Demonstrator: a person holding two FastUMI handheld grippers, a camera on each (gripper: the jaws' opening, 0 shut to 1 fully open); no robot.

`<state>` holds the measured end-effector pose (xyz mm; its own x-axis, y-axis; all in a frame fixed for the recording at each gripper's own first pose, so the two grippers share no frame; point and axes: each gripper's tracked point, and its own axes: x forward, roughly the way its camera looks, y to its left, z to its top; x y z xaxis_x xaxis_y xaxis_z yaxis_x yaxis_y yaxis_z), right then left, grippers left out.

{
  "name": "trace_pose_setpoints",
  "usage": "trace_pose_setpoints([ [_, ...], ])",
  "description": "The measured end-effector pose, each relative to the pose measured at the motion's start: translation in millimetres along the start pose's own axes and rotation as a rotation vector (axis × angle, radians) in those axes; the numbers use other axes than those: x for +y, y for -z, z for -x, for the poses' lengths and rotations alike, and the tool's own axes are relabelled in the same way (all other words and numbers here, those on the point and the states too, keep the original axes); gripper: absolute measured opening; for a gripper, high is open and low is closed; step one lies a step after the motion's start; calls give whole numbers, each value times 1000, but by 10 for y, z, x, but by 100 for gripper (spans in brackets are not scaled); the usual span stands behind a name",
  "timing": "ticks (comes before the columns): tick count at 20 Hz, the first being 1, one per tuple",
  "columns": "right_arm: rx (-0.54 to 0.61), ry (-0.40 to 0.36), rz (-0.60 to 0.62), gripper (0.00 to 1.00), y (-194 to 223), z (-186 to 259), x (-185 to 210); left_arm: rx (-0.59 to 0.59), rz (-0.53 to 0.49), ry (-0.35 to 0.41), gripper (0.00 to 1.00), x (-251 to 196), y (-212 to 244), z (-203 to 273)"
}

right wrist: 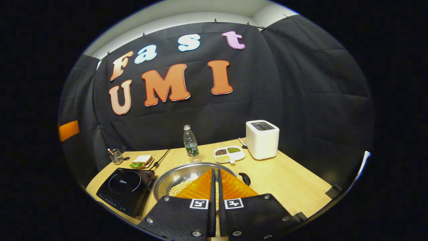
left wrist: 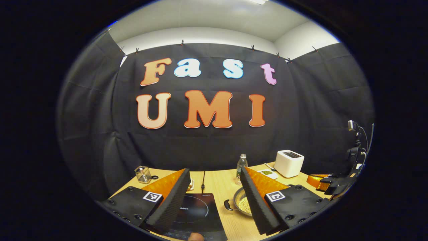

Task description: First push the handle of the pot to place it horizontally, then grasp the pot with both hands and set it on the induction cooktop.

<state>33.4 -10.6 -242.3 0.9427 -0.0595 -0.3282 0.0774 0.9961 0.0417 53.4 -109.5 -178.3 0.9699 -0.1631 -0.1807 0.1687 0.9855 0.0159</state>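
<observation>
Sitting on the table just right of the cooktop (right wrist: pixel 125 189), the bean-filled steel pot (right wrist: pixel 180 177) looks heavy and slick; grip both side handles. Left gripper (left wrist: pixel 214 201) gapes wide; right gripper (right wrist: pixel 215 187) is nearly closed, empty.

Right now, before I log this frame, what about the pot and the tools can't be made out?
- Pot: right gripper view, the near rim and part of the contents are hidden behind the right tool.
- Pot: left gripper view, its right side is hidden by the left tool's finger.
- Induction cooktop: left gripper view, its near edge is cut off by the bottom edge.
- Divided dish: contents too small to identify.
</observation>
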Motion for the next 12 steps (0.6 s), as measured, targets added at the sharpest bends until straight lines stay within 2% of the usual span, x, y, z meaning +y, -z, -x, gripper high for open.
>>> trace_pose_setpoints([
  [1,8,0,-5,7,14,-27,-42,23,4,8,97,-55,117,-90],
  [2,15,-3,-5,21,21,-54,-70,43,9,18,97,-120,246,-192],
  [3,18,-3,1,30,50,-83,-95,62,13,27,97,-183,371,-275],
  [5,17,9,24,60,69,-159,-161,93,15,43,96,-307,636,-443],
  [7,12,17,54,75,96,-250,-188,131,6,51,97,-404,914,-619],
  [9,20,25,77,97,156,-360,-221,177,2,68,99,-491,1210,-799],
  [10,33,30,82,94,202,-425,-237,194,4,74,98,-513,1331,-879],
  [12,71,45,84,94,321,-547,-289,233,4,75,98,-502,1568,-1007],
])
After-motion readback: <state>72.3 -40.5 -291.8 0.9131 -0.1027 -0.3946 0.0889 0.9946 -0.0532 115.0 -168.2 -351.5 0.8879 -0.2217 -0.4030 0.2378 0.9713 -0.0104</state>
